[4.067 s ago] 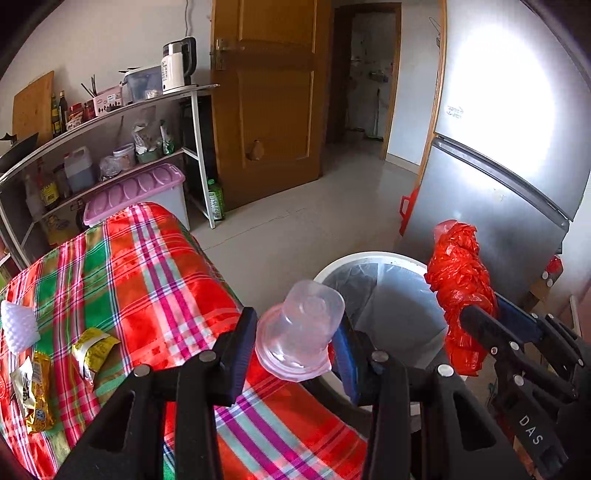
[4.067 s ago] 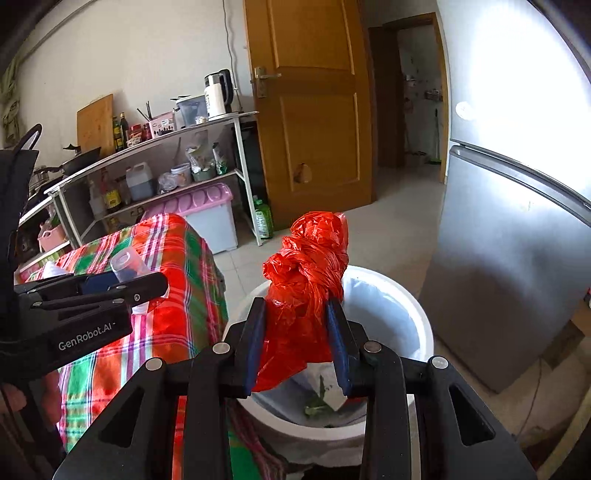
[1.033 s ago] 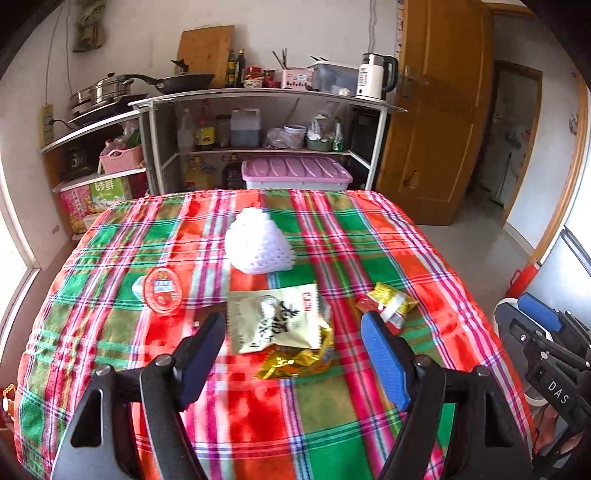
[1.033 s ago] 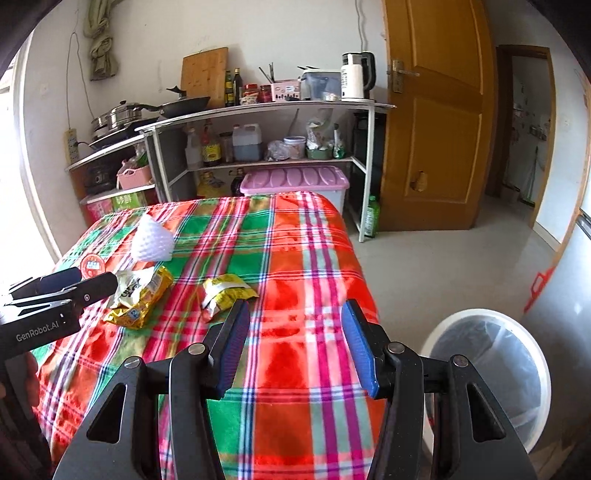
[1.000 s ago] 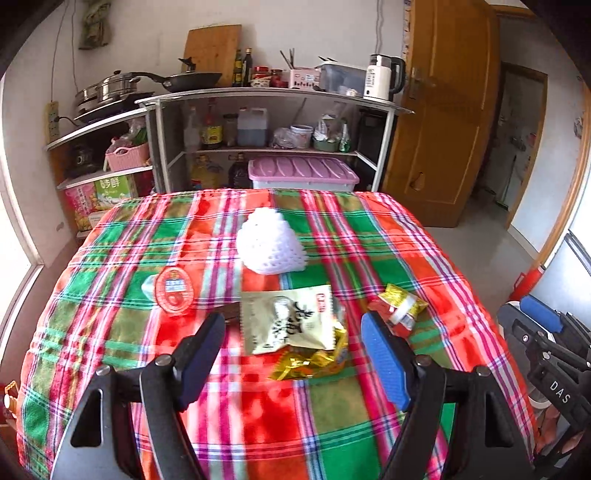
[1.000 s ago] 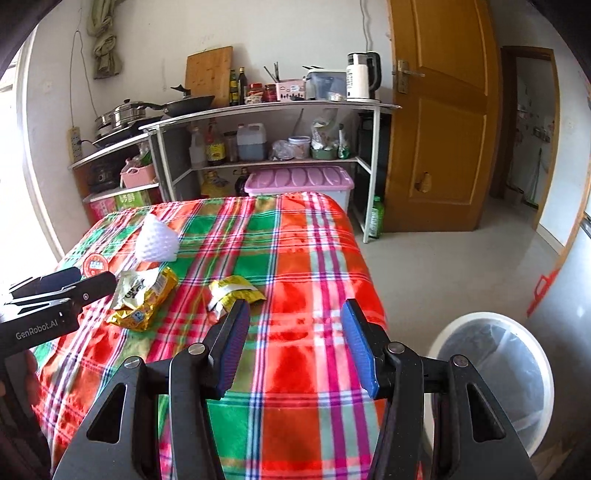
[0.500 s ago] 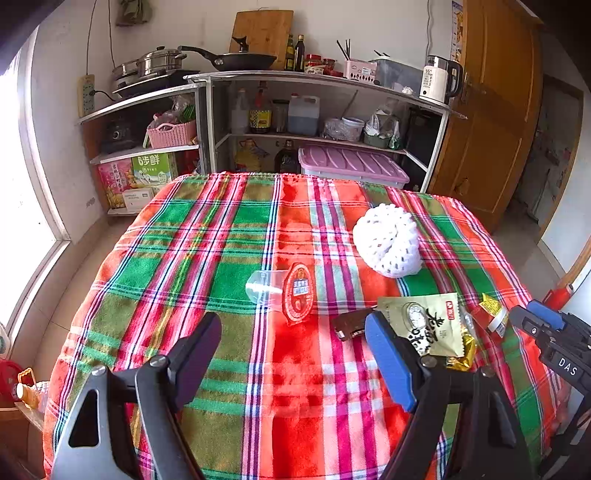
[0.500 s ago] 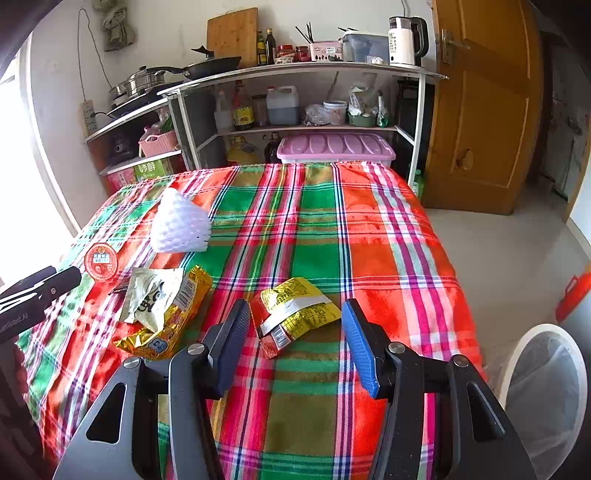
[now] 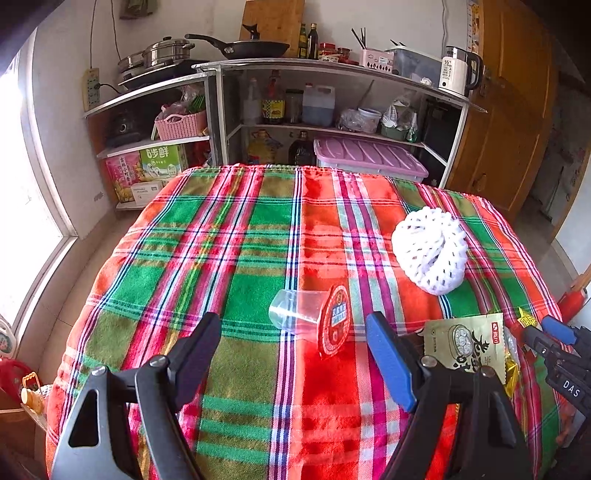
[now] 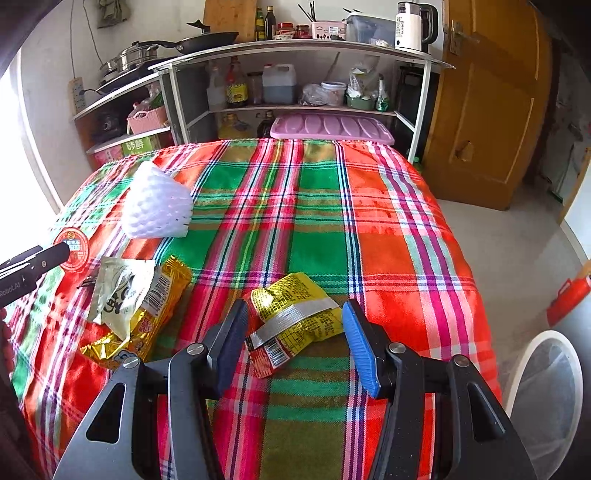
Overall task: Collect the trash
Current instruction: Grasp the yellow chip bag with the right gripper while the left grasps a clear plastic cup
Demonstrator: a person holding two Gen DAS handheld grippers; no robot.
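We see the left gripper [image 9: 293, 354] spread wide and empty, above a clear plastic cup [image 9: 306, 317] lying on its side on the plaid tablecloth [image 9: 221, 258]. The right gripper [image 10: 293, 334] also gapes, holding nothing, with a crumpled yellow snack wrapper [image 10: 295, 317] lying between its fingers. White foam fruit net [image 9: 428, 251] nearby; white trash bin [image 10: 546, 387] on the floor to the right.

Straight ahead of the claws, past a table under a plaid cloth [image 9: 236, 236], a metal shelf rack [image 10: 295, 46] against the wall, with a black pan [image 9: 255, 46], a steamer pot [image 9: 162, 55], bottles and a white kettle [image 10: 410, 26] on top. Lower down, a pink basket [image 9: 181, 123], a jug [image 9: 317, 103] and a purple-lidded bin [image 10: 332, 127]. Off to the right, a wooden door [image 10: 487, 99].
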